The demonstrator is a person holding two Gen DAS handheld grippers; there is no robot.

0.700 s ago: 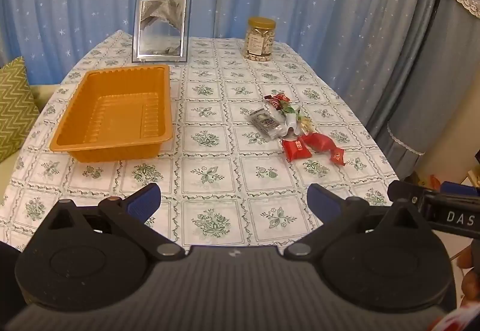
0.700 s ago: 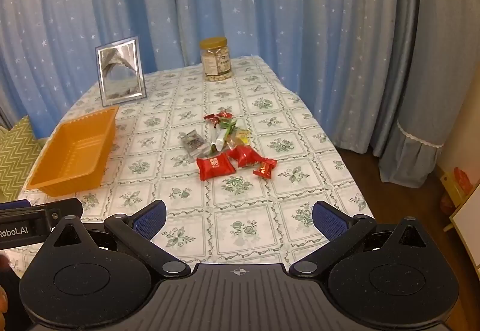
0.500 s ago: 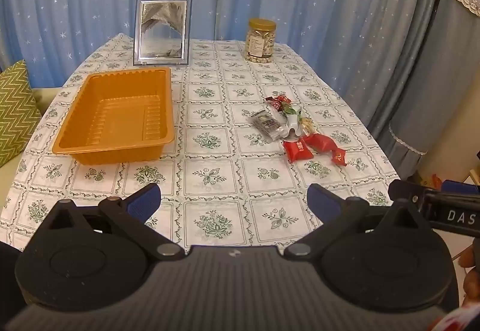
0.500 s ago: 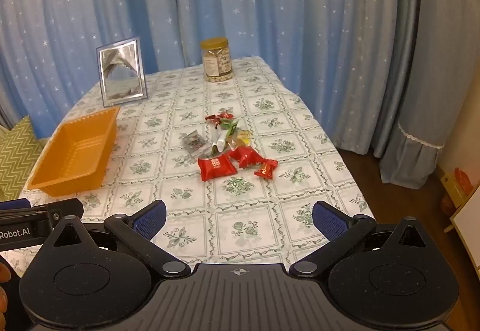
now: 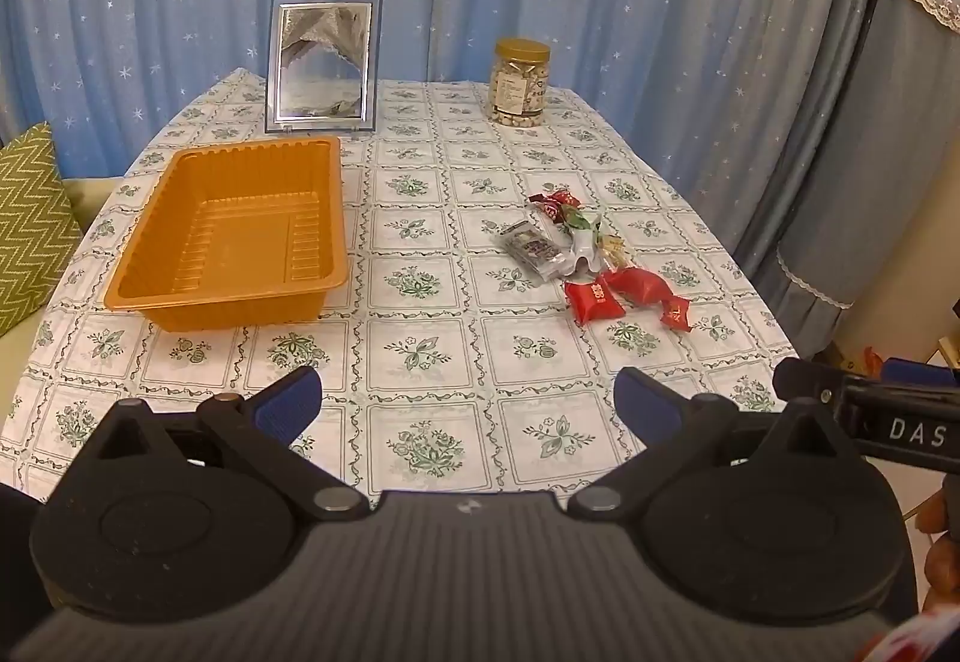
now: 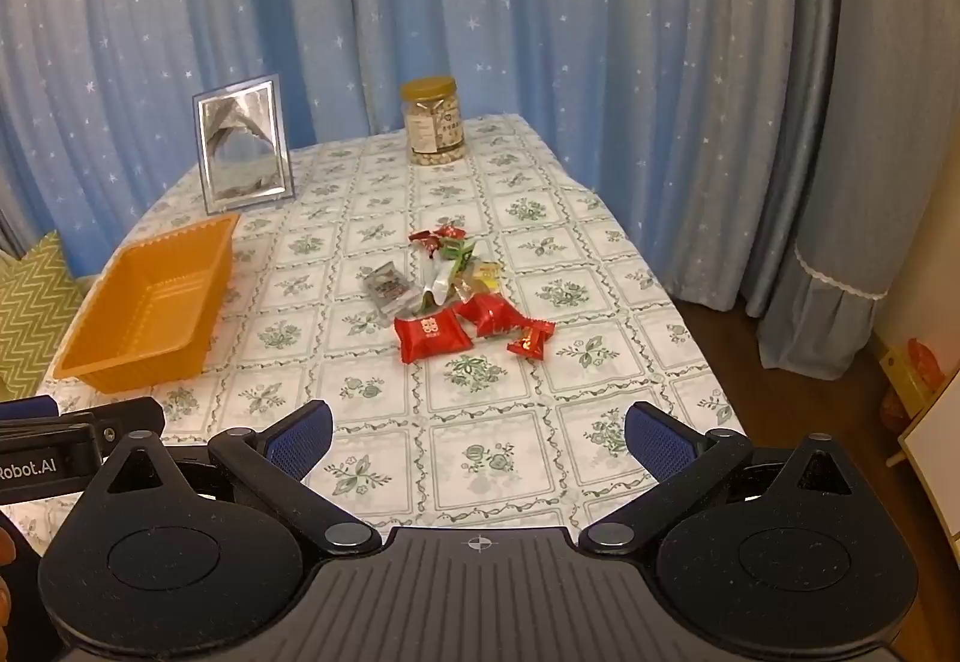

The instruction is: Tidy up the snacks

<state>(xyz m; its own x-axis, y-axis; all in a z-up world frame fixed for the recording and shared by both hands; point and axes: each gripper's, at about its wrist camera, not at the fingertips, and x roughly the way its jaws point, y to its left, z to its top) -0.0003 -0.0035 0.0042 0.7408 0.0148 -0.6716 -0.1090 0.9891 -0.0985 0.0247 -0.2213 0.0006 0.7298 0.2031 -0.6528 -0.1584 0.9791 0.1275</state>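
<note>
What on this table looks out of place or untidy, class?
The small wrapped snacks lie in a loose heap on the floral tablecloth, while the orange plastic tray beside them sits empty. Nothing looks spilled or damaged.

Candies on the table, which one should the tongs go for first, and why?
Probably the right tongs should reach for the flat red packet. It lies nearest them at the pile's edge, both tongs are open and empty, and the orange tray holds nothing yet.
</note>
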